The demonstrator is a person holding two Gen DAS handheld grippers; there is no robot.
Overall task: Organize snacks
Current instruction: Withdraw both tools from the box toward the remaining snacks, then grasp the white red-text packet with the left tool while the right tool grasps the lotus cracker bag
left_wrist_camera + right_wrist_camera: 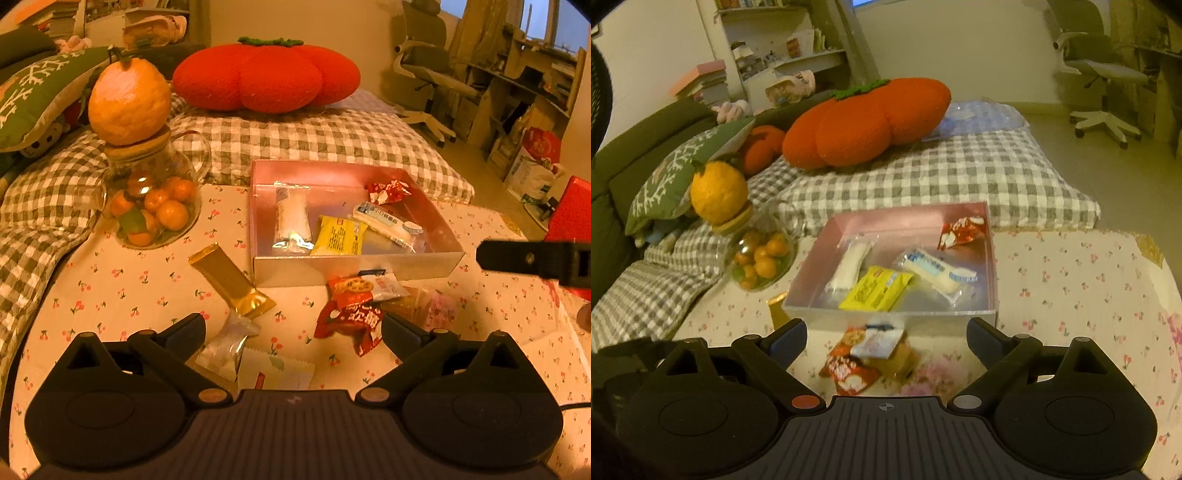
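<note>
Right wrist view: pink box [991, 258] holds four wrapped snacks (yellow packet [875, 290] nearest); both grippers spread.

Cherry-print table [122, 280] carries the box [354, 264], a fruit jar [155, 206], a gold bar [232, 280], silver packet [225, 350], white sachet [277, 369] and red snack pile [354, 314] out front.

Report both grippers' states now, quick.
Left gripper: open, holding nothing, above loose snack packets.
Right gripper: open, holding nothing, above the red cookie packet.
</note>
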